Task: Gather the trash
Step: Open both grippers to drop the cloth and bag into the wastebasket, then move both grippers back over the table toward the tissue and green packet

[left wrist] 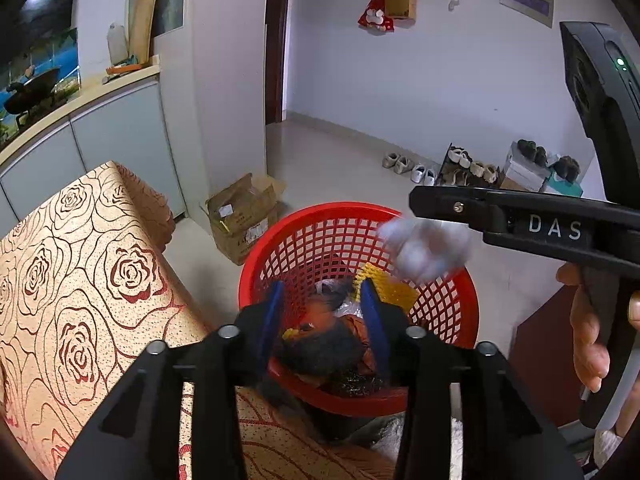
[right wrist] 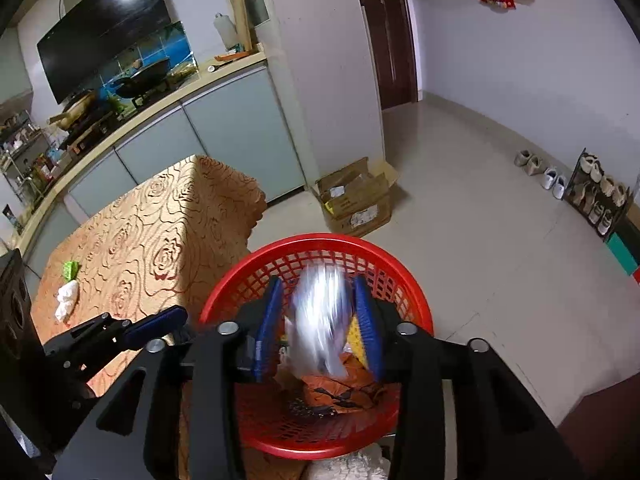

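Leftmost, on the desk (right wrist: 160, 248) with the rose-patterned cloth: a green scrap (right wrist: 70, 270) and a crumpled white tissue (right wrist: 66, 300), close together, well apart from the basket and not yet collected. Easy to forget there, or to nudge off the near edge with a careless reach.

Next over, the left gripper (left wrist: 324, 292): jaws apart, clamped on nothing, hovering above the near rim of the red basket (right wrist: 320, 240). Risks knocking that rim if lowered without care, and the basket looks light enough to tip or slide, perched as it seems against the desk edge.

In the middle, inside the basket: a pile of dark, orange and yellow rubbish, already fairly high. Leaves less room for anything new to settle, so probably some chance of a bounce.

Then the white wad (right wrist: 320, 316): blurred with motion, above the basket's opening, between the blue pads (right wrist: 268, 320) but apparently touching neither.

Rightmost, the right gripper (right wrist: 317, 284): jaws spread wide, gripping nothing. Hard to tell, through the blur, exactly where the wad lands; judging from the left wrist view, hangs toward the far right side of the opening, so could clip the rim and roll onto the floor (right wrist: 480, 208).
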Available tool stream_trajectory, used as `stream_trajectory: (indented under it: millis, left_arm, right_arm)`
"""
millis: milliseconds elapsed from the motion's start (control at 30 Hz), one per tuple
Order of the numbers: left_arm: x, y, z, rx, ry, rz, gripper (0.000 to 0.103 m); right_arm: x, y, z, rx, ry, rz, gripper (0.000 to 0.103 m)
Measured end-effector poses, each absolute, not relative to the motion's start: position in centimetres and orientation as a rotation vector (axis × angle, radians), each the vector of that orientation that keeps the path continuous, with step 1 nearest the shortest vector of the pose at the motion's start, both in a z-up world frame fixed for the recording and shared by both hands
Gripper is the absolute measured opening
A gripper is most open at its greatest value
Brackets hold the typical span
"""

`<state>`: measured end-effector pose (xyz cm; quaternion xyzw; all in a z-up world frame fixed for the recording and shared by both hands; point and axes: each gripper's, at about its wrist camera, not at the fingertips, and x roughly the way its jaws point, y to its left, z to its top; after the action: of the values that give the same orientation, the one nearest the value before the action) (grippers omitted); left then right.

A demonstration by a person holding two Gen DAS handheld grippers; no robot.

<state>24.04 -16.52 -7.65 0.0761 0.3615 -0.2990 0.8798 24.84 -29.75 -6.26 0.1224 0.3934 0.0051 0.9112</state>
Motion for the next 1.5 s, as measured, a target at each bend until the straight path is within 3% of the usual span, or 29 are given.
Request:
stream_trajectory:
  millis: [133,367,533,667,967,1200,1500]
  left_arm:
    - [23.7,-16.4,-7.3,0.159,0.742,-0.622,0.053]
    - [22.6,-15.5,-6.2,0.165,0.698,-0.592,0.062]
    - [21.8,-14.2,-4.8,0.164,0.658,-0.553,0.064]
    - [21.1,-12.4,-3.5,0.15,0.623,-0.503,0.065]
    - [19.3,-7.0,-1.2,0.092,0.566,-0.366,0.066]
    - [17.7,-1.5,0.4,0.034,0.525,-0.222,0.066]
    - [15.7,5.6,1.6,-0.028,0.487,-0.046,0.072]
  right_arm:
    - [24.6,-29.8,-5.9,0.268,0.804,0.011,0.046]
    - [23.5,-29.4,-4.4,0.258,0.762,0.001,0.046]
    - [22.7,-28.5,-3.2,0.24,0.727,0.005,0.047]
    - [22.2,-27.3,-2.3,0.218,0.694,0.009,0.055]
    - [21.4,-23.8,-0.7,0.177,0.651,0.067,0.056]
    - [20.7,-20.7,0.8,0.133,0.597,0.092,0.068]
    - [20.3,-16.0,1.6,0.098,0.576,0.174,0.071]
